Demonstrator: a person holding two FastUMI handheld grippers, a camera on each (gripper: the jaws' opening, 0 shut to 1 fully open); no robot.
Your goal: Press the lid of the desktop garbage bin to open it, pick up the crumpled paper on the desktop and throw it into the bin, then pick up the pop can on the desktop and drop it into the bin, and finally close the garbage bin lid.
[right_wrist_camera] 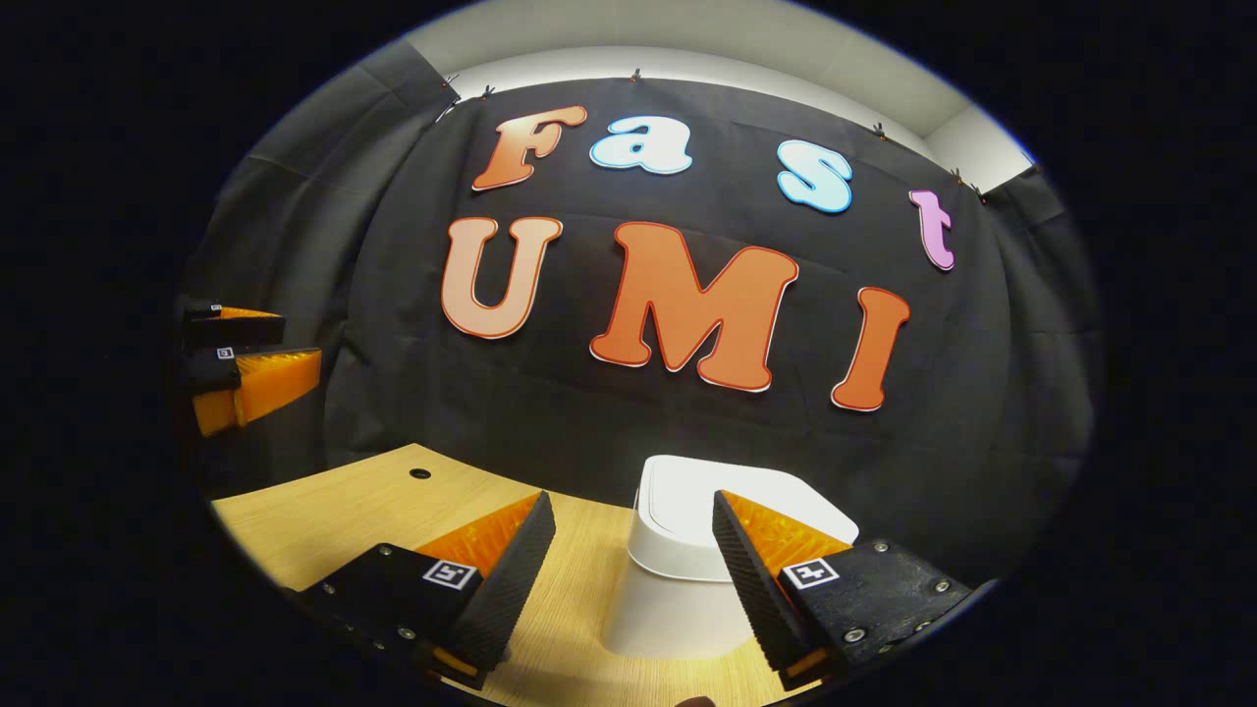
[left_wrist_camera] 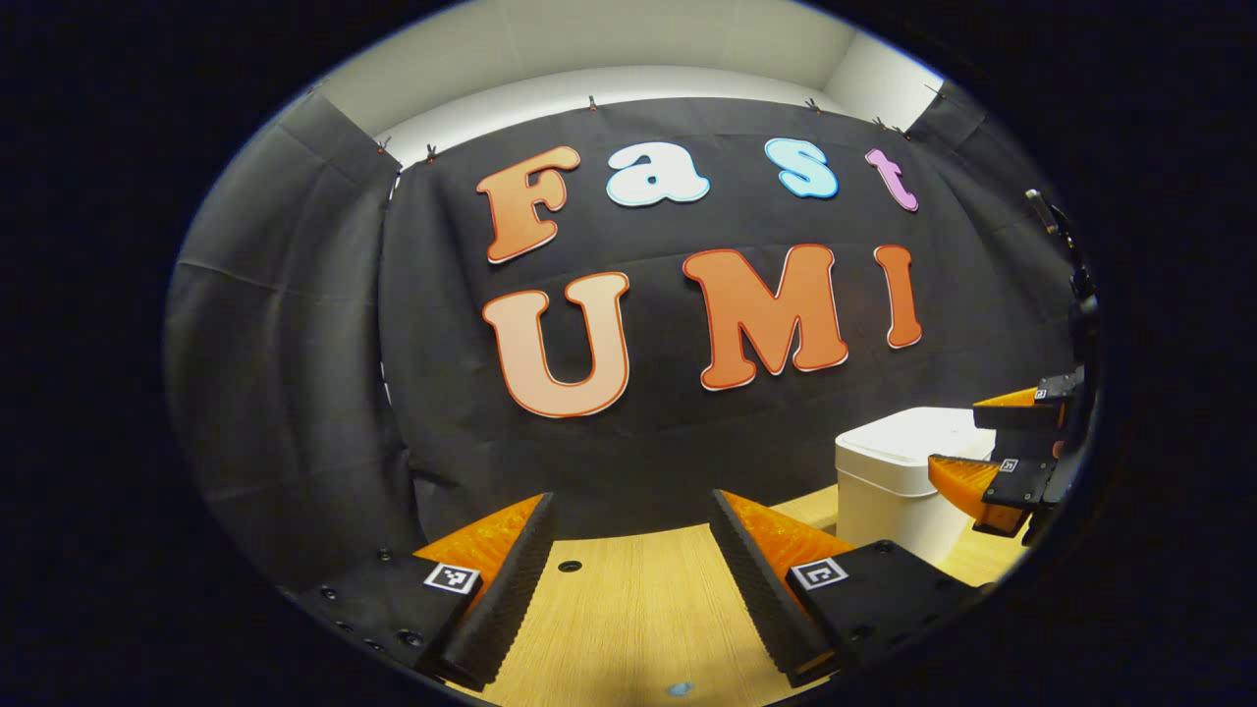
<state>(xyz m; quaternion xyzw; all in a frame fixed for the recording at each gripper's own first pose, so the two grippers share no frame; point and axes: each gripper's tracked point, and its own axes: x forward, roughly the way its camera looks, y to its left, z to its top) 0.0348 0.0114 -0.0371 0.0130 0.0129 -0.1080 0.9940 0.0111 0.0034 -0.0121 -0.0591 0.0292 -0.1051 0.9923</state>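
The white desktop bin (right_wrist_camera: 678, 560) stands on the wooden table (right_wrist_camera: 324, 511) with its lid (right_wrist_camera: 687, 491) down. My right gripper (right_wrist_camera: 633, 501) hovers open just in front of and slightly above the bin, with nothing between its fingers; its right finger overlaps the lid's near corner in the right gripper view. In the left gripper view the bin (left_wrist_camera: 889, 481) sits at the right, with the right gripper (left_wrist_camera: 955, 434) beside it. My left gripper (left_wrist_camera: 633, 501) is open and empty above bare tabletop, left of the bin. It shows again as the left gripper (right_wrist_camera: 301, 337) at the far left.
The black cloth wall hangs close behind the table and the bin. A small round hole (left_wrist_camera: 570, 567) is cut in the tabletop near the back edge. A tiny blue speck (left_wrist_camera: 680, 689) lies on the wood below my left gripper.
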